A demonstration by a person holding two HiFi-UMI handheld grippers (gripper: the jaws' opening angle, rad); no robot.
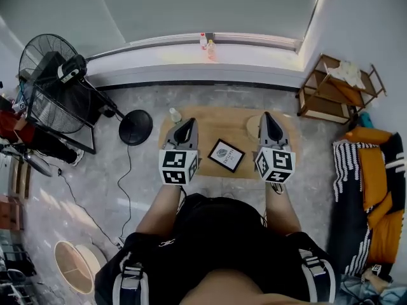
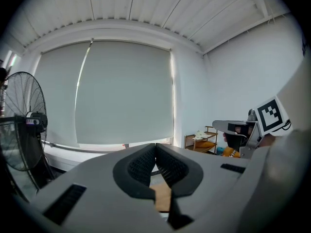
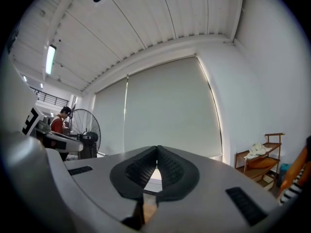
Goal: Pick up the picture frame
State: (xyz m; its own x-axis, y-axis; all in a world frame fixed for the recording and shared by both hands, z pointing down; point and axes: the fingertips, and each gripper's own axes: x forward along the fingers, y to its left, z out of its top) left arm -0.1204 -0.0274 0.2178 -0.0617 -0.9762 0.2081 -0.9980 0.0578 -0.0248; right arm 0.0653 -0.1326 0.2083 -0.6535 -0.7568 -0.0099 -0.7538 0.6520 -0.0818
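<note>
A small black picture frame [image 1: 226, 155] with a white print lies flat on the low wooden table [image 1: 216, 122], between my two grippers in the head view. My left gripper [image 1: 187, 125] hovers above the table's left part, shut and empty. To the frame's right hangs my right gripper [image 1: 266, 118], also shut with nothing in it. Both point toward the window wall. In the left gripper view the jaws [image 2: 156, 147] meet at their tips, and the right gripper [image 2: 243, 128] shows at the right. The right gripper view shows its jaws [image 3: 157, 149] closed, and the frame is hidden.
A clear bottle [image 1: 174, 114] stands at the table's far left corner and a pale round object [image 1: 253, 126] lies by the right gripper. A big floor fan [image 1: 54, 81] stands left, a wooden shelf [image 1: 337, 88] right, and orange-and-striped bedding [image 1: 375, 196] lies at the right edge.
</note>
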